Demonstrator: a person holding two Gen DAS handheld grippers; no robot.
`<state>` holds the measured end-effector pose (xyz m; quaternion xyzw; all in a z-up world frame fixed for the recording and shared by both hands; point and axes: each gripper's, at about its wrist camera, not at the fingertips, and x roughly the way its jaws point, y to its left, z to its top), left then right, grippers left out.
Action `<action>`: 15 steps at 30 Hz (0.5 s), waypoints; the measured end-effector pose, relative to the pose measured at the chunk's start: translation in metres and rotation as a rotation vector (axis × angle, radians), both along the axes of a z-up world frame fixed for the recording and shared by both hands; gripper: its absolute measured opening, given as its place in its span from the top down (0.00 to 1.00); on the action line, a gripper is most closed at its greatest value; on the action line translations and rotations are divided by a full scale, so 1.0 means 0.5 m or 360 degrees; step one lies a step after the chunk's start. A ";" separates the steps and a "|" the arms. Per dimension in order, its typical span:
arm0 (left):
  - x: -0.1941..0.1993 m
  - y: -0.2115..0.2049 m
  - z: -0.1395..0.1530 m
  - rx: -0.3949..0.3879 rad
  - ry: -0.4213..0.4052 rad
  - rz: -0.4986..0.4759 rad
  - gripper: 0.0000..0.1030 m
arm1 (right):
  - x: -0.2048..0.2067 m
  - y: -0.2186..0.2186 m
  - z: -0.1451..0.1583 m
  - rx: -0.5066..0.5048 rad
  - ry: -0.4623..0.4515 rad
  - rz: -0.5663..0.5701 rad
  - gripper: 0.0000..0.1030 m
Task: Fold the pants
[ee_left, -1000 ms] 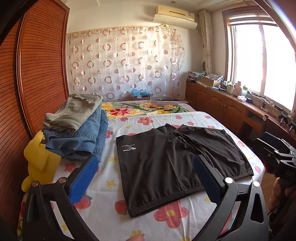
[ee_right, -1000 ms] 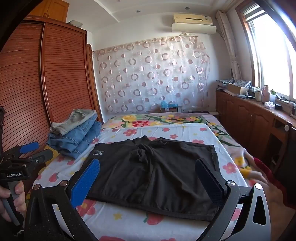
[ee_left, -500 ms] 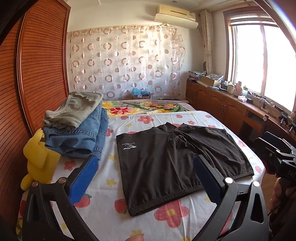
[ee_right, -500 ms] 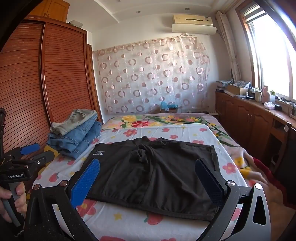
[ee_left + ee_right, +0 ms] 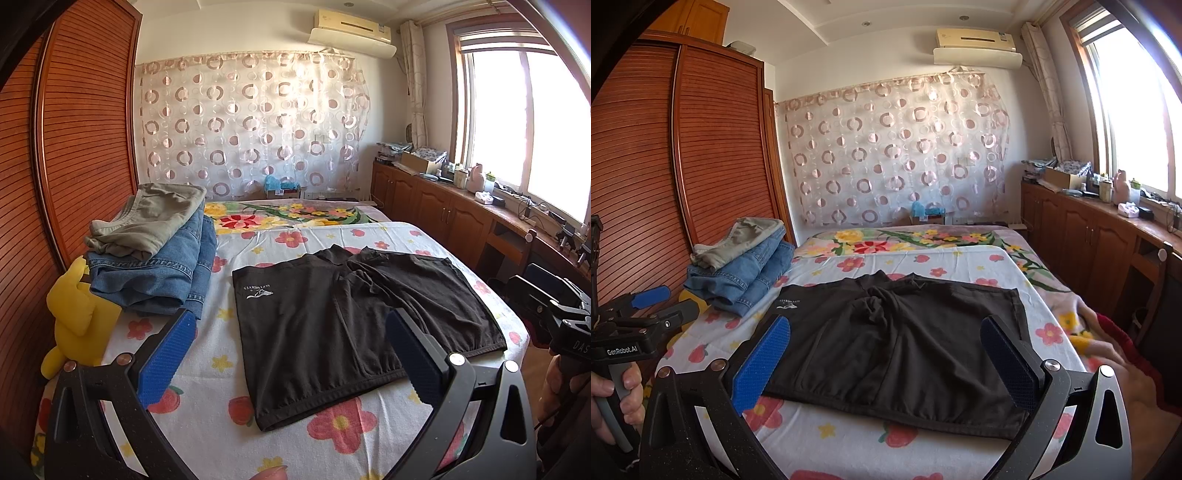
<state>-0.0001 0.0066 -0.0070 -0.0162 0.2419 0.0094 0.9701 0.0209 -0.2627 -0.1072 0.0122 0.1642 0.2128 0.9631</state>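
Black shorts (image 5: 354, 325) lie spread flat on the flowered bedsheet (image 5: 207, 417), waistband toward the foot of the bed, legs pointing toward the curtain (image 5: 251, 125). Small white logo near one leg hem. Cloth is bunched at the crotch; the rest lies smooth.

Left gripper (image 5: 291, 354) hovers above the near-left part of the bed, blue pads (image 5: 166, 356) spread wide, nothing between them. It is not touching the shorts.

Right gripper (image 5: 886, 362) hangs over the near edge of the shorts (image 5: 897, 343), jaws likewise wide apart and holding nothing. From this view, the left gripper (image 5: 650, 310) shows at the left edge, gripped by a hand (image 5: 613, 395).

At the left side of the bed, against the wooden wardrobe (image 5: 74, 147), a stack of folded clothes: blue jeans (image 5: 159, 273) underneath, olive-grey pants (image 5: 147, 218) on top. A yellow plush toy (image 5: 77, 321) sits just beside the stack, nearer the foot. The stack is apart from the shorts, with bare sheet between.

Window (image 5: 524, 122) on the right wall, low wooden cabinets (image 5: 436, 206) beneath it with clutter on top. Air conditioner (image 5: 354, 29) above the curtain.
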 end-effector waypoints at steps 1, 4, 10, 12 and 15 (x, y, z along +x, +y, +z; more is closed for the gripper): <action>0.000 -0.002 0.002 -0.0003 0.0001 -0.0001 0.00 | 0.000 0.000 0.000 0.0002 0.0001 0.0001 0.00; 0.000 -0.002 0.002 -0.0001 0.0001 0.0000 0.00 | 0.000 0.000 0.000 0.0003 0.0000 0.0001 0.00; 0.000 -0.002 0.003 -0.0001 -0.0001 0.0001 0.00 | -0.001 0.000 0.000 0.0002 0.0001 0.0001 0.00; 0.000 -0.001 0.003 -0.0002 -0.0001 0.0001 0.00 | -0.002 0.001 -0.001 0.0000 0.0000 0.0002 0.00; 0.000 0.000 0.002 0.0000 -0.0003 0.0000 0.00 | -0.002 0.001 -0.001 0.0000 0.0001 0.0003 0.00</action>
